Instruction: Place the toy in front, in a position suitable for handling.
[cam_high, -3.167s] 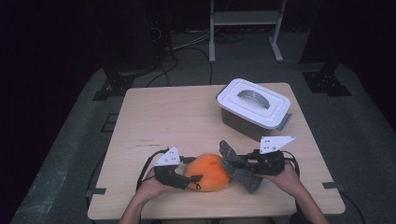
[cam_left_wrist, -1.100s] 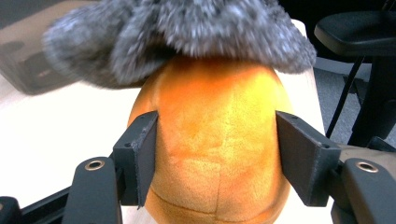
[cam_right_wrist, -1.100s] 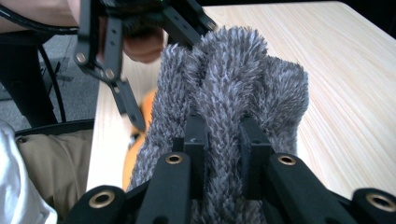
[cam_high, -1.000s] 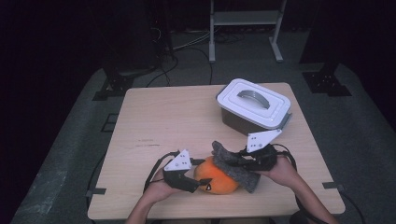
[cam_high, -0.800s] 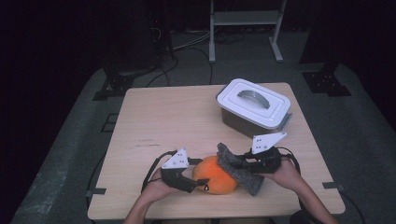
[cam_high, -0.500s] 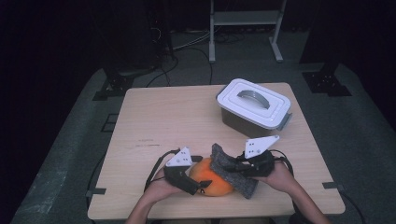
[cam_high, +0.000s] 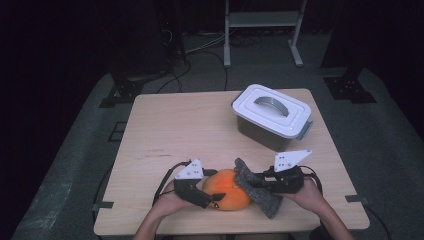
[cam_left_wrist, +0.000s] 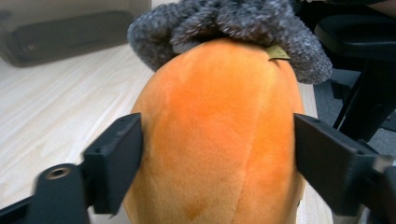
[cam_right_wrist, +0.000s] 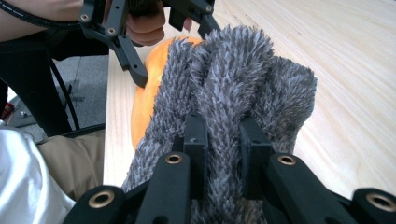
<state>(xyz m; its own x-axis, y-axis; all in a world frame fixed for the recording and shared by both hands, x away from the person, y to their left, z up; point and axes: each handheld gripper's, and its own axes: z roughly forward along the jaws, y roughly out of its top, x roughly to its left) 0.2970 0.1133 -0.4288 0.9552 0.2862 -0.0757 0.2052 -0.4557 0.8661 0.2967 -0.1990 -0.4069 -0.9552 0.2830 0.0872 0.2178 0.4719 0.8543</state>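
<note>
Dark floor and black stands surround my pale wooden table (cam_high: 170, 130), and the work sits at its near edge, just in front of me. Lying there on the wood is the round orange plush toy (cam_high: 229, 189), soft and seamed like a stuffed fruit, with a small tan tag near its top in the left gripper view. My left gripper (cam_high: 206, 196) is clamped on it: the two black jaws press into its opposite flanks, and the plush (cam_left_wrist: 219, 130) bulges between them. My left hand (cam_high: 169, 202) holds that gripper low over the table edge, its grey three-cornered plate on top.

Draped against the far side of the toy is the fuzzy grey knitted cloth (cam_high: 257, 189), a long shaggy strip that touches the orange plush and runs down toward the table's near edge on my right. My right gripper (cam_high: 260, 184) is closed on this cloth: in the right gripper view the jaws stand close together with a bunched fold of the grey pile (cam_right_wrist: 233, 93) pinched between them, and the orange toy (cam_right_wrist: 144, 98) shows just beyond it, with my left gripper at the top of that view. My right hand (cam_high: 307, 195) rests behind it.

Well apart, toward the far right corner of the table, stands a white-lidded plastic storage box (cam_high: 272, 116) with a grey handle on the lid and grey side clasps, its lid on.
</note>
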